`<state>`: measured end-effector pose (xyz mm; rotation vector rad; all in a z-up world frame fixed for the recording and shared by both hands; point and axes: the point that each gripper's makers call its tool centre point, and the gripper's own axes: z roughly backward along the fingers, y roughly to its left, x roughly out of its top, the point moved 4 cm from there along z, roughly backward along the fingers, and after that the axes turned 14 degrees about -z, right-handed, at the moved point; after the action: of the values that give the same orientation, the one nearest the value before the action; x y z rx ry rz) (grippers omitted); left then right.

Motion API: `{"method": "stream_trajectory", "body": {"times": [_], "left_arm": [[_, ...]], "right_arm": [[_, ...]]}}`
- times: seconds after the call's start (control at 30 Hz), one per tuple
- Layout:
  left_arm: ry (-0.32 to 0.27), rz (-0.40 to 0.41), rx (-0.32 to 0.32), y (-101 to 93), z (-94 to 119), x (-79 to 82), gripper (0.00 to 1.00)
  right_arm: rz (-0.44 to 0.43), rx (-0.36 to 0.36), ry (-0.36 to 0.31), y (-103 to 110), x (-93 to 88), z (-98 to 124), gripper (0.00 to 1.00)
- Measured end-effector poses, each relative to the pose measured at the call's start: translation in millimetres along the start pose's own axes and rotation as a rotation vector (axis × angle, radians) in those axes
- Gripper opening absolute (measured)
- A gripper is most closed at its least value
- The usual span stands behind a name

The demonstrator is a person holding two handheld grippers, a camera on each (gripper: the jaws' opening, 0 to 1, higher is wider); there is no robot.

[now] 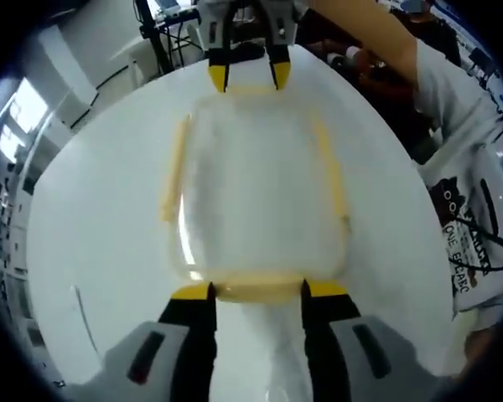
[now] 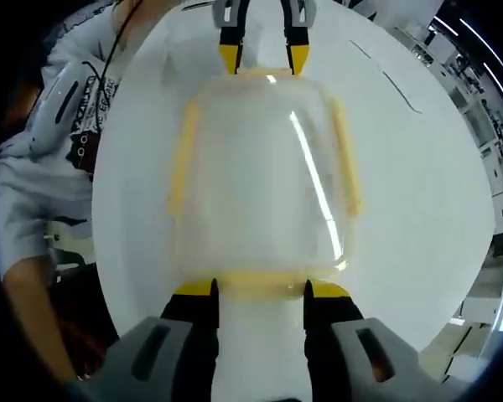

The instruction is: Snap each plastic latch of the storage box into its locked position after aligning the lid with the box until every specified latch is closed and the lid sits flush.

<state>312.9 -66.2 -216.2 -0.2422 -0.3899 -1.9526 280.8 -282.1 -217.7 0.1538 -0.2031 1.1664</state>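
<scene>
Jaws of left gripper (image 1: 257, 291) spread wide, yellow tips set at either end of the near yellow latch (image 1: 257, 290) of the storage box (image 1: 256, 197), apparently touching or just beside it, gripping nothing. Jaws of right gripper (image 2: 260, 289) likewise wide apart, tips bracketing the opposite end latch (image 2: 261, 285) in the right gripper view. Each gripper also seen at the far end of the other's view, facing across the box. Box resting near the middle of a round white table (image 1: 101, 251), clear lid (image 2: 260, 184) on top and apparently aligned with the body. Long side latches (image 1: 173, 172) lying flat along the walls, probably locked, though blur prevents certainty. Likely remaining: pressing home the two end latches, then checking the lid for a flush seat. Person's printed white shirt (image 1: 474, 243) at the table edge.
</scene>
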Motion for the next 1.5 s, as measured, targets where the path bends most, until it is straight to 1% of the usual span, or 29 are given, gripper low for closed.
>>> {"method": "stream_trajectory", "body": {"times": [0.27, 0.5, 0.7, 0.87, 1.0, 1.07, 1.27, 1.33, 1.5], "left_arm": [[0.002, 0.007, 0.027, -8.9, 26, 1.7, 0.39], [0.015, 0.006, 0.046, -16.9, 39, 1.1, 0.39], [0.025, 0.016, 0.058, -25.6, 53, -2.4, 0.39], [0.035, 0.03, 0.074, -32.7, 69, -5.8, 0.39], [0.043, 0.057, 0.089, -41.1, 82, -14.7, 0.38], [0.062, 0.068, 0.099, -44.8, 87, -21.3, 0.38], [0.073, 0.106, 0.123, -56.3, 105, -35.2, 0.38], [0.078, 0.113, 0.129, -60.7, 110, -40.5, 0.39], [0.072, 0.128, 0.13, -70.8, 119, -47.8, 0.39]], "right_arm": [[0.021, -0.018, -0.008, 10, 12.9, 18, 0.38], [0.029, -0.022, -0.009, 18, 22.0, 26, 0.38], [0.047, -0.032, -0.026, 27, 32.2, 37, 0.38], [0.067, -0.035, -0.031, 31, 44.9, 43, 0.38], [0.097, -0.024, -0.026, 33, 60.5, 42, 0.38], [0.114, -0.019, -0.037, 35, 71.1, 41, 0.38], [0.152, -0.018, -0.054, 39, 93.4, 44, 0.38], [0.152, -0.014, -0.059, 41, 99.1, 45, 0.38], [0.167, -0.004, -0.074, 51, 112.1, 48, 0.38]]}}
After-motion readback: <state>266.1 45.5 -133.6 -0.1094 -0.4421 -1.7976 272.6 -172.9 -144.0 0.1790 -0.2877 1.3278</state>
